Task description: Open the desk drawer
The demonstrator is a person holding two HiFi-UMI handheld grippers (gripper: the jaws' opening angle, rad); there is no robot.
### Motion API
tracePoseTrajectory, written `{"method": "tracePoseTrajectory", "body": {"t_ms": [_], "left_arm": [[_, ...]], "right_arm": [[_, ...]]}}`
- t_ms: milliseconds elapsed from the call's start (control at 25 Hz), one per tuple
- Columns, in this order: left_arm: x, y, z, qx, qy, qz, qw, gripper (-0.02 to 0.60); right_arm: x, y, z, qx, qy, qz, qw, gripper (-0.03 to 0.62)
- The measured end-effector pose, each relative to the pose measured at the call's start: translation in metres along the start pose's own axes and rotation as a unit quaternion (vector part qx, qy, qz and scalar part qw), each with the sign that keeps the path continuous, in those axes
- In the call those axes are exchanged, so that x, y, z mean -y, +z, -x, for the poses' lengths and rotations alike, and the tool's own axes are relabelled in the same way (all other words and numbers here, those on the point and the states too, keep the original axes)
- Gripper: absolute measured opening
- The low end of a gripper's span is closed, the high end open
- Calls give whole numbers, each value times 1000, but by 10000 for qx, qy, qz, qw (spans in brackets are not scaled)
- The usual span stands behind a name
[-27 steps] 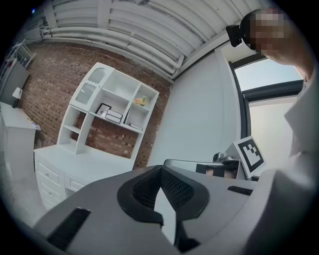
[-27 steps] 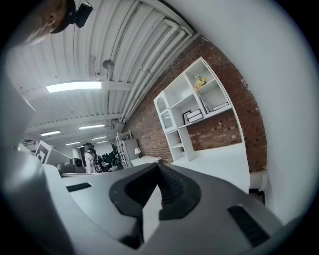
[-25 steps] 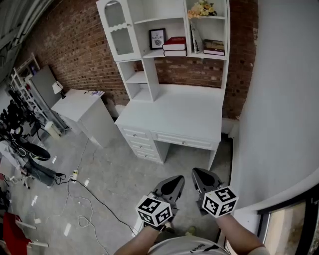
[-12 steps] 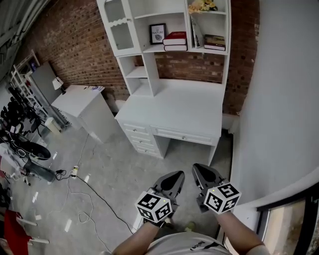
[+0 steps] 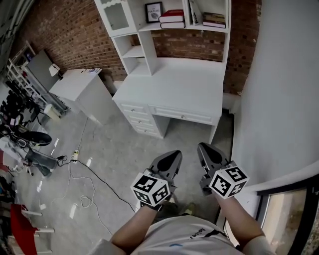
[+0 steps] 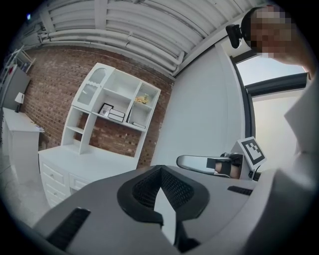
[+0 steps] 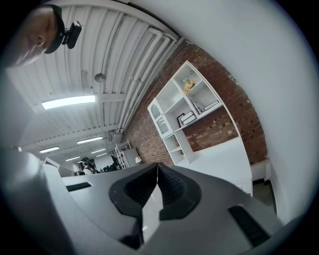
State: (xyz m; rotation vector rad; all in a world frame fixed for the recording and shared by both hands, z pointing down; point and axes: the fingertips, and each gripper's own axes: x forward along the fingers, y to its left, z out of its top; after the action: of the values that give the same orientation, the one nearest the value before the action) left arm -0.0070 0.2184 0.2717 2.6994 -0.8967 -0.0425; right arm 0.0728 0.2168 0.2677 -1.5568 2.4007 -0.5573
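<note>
The wide white desk drawer with small knobs is shut. It sits flush under the front edge of the white counter, above the knee gap. At 9 o'clock of it, in the same frame, stands a stack of three small white drawers, all shut.

At 12 o'clock of the counter a white open-shelf hutch rises against the red brick wall. Its shelf carries a black-framed picture and stacked books. A separate white cabinet stands at 9 o'clock of the counter. A plain white wall runs along at 3 o'clock.

The left hand-held gripper and the right hand-held gripper hang side by side at 6 o'clock of the drawer. They are well apart from it, above the grey concrete floor, and both point toward the counter. On each, the jaws are closed pad against pad, with nothing between them.
</note>
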Motion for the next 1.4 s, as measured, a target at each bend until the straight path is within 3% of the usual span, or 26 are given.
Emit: {"method": "tracePoseTrajectory", "body": {"t_ms": [520, 1080, 1400], "left_arm": [[-52, -28, -42, -222, 142, 130, 9996, 12], [-178, -51, -153, -660, 77, 144, 9977, 12], [-231, -85, -210, -969, 91, 184, 9951, 12]], "right_arm": [[46, -16, -40, -113, -245, -257, 9993, 18], [118, -10, -174, -304, -484, -399, 9976, 18], [153, -16, -220, -428, -541, -537, 9962, 18]]}}
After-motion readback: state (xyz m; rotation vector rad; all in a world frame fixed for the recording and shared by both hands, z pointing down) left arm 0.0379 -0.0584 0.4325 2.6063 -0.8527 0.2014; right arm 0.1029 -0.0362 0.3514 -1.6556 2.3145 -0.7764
